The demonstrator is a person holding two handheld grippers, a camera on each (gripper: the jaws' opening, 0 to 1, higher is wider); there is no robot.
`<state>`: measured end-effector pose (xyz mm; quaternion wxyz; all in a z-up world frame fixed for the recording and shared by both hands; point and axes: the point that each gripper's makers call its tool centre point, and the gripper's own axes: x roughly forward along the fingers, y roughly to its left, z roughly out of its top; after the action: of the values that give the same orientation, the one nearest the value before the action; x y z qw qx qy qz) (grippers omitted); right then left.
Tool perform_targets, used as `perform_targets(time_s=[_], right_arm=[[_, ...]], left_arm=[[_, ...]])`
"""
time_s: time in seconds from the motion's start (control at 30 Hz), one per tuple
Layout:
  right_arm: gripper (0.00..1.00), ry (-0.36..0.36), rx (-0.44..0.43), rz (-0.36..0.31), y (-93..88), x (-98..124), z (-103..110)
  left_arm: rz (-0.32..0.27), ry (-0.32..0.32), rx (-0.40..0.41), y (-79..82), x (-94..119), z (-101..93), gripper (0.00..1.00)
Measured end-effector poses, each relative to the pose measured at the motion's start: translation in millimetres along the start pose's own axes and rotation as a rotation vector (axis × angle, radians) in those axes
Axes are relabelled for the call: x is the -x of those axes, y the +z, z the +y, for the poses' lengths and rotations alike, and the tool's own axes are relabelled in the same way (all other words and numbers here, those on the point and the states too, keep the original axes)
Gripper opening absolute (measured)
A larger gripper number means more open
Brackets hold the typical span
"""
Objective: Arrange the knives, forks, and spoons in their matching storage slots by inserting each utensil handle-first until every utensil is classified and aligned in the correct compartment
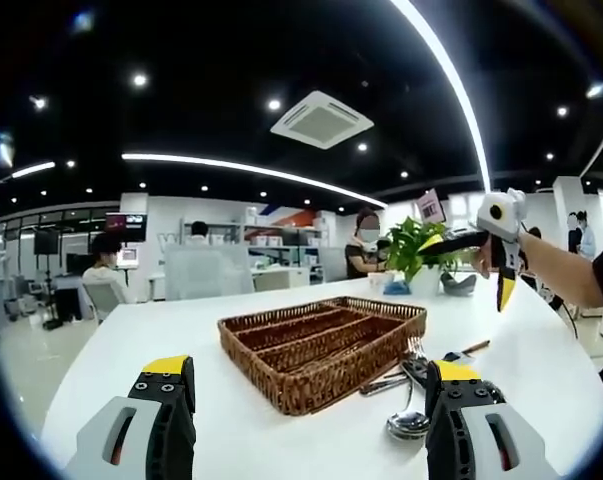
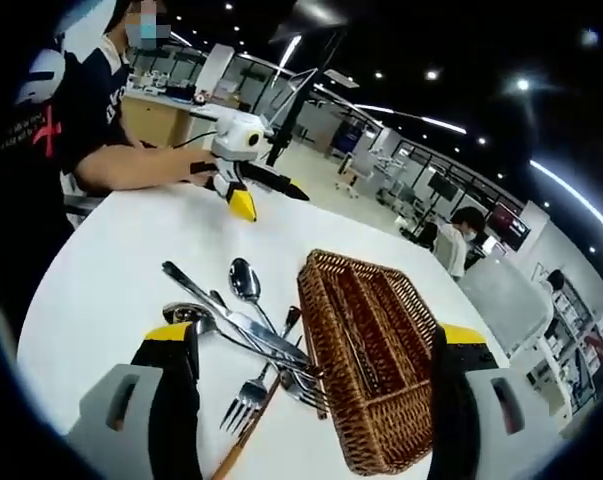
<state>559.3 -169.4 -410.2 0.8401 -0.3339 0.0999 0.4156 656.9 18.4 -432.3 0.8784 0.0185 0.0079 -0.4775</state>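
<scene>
- left gripper view: left gripper (image 1: 306, 385) spread wide, holding nothing, low in frame; wicker tray (image 1: 311, 375) centre on white bench (image 1: 161, 335).
- right gripper view: right gripper (image 2: 316, 355) spread, holding nothing; piled utensils (image 2: 251, 330) left of centre, beside the tray (image 2: 381, 400).

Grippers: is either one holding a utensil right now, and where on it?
Nothing is held. Both the left gripper and right gripper are open, and the utensils lie on the table.

White desk (image 2: 111, 270), wicker cutlery tray (image 2: 376, 350) ahead of the right tongs (image 2: 316, 400), loose cutlery pile (image 2: 246, 340) just left of the tray, potted plant (image 1: 413, 255) beyond
</scene>
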Motion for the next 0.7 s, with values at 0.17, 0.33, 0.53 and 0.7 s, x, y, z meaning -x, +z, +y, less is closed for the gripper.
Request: perform_targets(time_s=[0.17,0.33,0.53,0.7], right_arm=[[0.92,0.038,0.061,0.030,-8.0,-16,6],[0.89,0.106,0.083,0.062,-19.8,-33,17],[0.85,0.169,0.094,0.078,-28.6,-47,24],[0.78,0.226,0.102,0.078,-37.1,-55,32]], left_arm=[[0.008,0.011,0.009,-4.0,1,4.1,1.00],[0.010,0.018,0.009,-4.8,2,5.4,1.00],[0.022,0.026,0.006,-8.4,2,8.3,1.00],[0.025,0.029,0.004,-9.4,1,9.7,1.00]])
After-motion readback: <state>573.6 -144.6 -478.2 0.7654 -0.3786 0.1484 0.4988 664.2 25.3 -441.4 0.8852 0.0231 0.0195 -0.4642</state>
